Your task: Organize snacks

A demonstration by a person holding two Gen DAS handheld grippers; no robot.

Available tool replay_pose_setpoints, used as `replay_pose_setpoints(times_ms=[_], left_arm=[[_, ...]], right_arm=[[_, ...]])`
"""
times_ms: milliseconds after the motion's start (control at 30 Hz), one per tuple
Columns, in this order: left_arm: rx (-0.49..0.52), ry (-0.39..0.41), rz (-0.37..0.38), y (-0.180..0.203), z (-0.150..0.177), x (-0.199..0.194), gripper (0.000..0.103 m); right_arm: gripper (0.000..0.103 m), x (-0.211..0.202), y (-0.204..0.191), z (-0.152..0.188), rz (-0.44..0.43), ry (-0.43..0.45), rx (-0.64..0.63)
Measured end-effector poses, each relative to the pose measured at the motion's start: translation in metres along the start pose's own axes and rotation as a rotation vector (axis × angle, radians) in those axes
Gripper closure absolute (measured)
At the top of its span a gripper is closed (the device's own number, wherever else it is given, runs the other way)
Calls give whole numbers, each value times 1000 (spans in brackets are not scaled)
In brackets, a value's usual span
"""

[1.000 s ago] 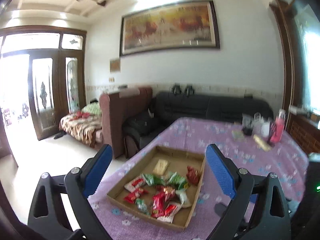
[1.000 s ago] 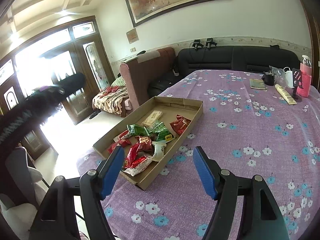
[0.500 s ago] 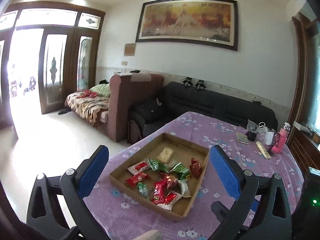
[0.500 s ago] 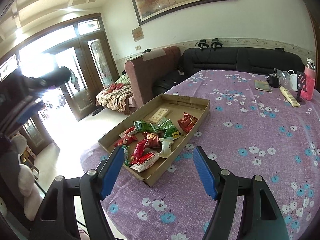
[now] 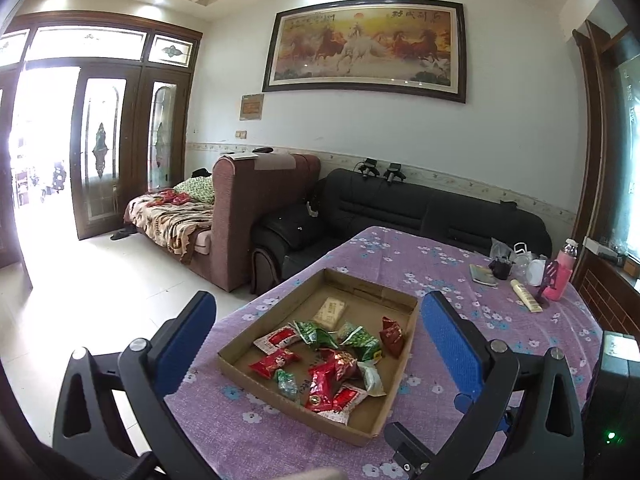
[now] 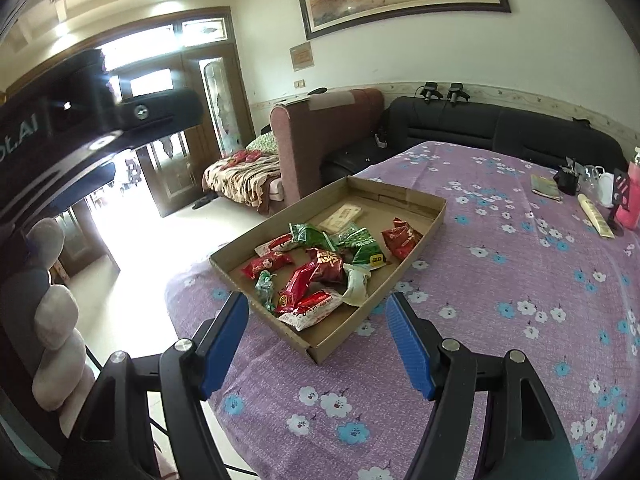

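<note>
A shallow cardboard tray [image 5: 404, 344] [image 6: 434, 220] lies on the purple flowered tablecloth [image 5: 452, 276] [image 6: 500, 280]. It holds several red snack packets [image 5: 276, 362] [image 6: 300, 284], green packets [image 5: 362, 340] [image 6: 310, 236] and a beige bar [image 5: 330, 310] [image 6: 340, 214], heaped in its near half. My left gripper [image 5: 316, 340] is open and empty, held above and in front of the tray. My right gripper [image 6: 318, 332] is open and empty, just before the tray's near corner. The left gripper's body [image 6: 100, 120] shows at the upper left of the right wrist view.
At the table's far right stand a pink bottle [image 5: 562, 270] [image 6: 630, 196], a cream tube [image 5: 526, 296] [image 6: 596, 216], a booklet [image 5: 482, 274] [image 6: 546, 188] and small cups. A black sofa [image 5: 420, 208] and a brown sofa [image 5: 260, 208] stand beyond the table. A black device [image 5: 616, 400] sits at the right.
Both grippers have drawn back and risen a little, so the tray looks smaller and lower. The left wrist view has tilted up and swung left. Both jaws stay open.
</note>
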State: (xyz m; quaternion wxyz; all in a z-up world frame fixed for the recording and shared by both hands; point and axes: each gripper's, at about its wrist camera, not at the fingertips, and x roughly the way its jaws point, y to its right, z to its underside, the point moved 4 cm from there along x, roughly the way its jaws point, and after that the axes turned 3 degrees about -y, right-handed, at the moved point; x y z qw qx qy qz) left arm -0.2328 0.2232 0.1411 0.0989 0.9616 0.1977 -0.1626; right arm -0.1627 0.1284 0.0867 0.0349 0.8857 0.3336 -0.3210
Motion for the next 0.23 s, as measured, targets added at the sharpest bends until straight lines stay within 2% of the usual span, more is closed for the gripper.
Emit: replay_pose_setpoints(times_ms=[233], left_arm=[[21, -74, -116, -9, 10, 22, 1]], right_arm=[[29, 7, 7, -6, 40, -7, 10]])
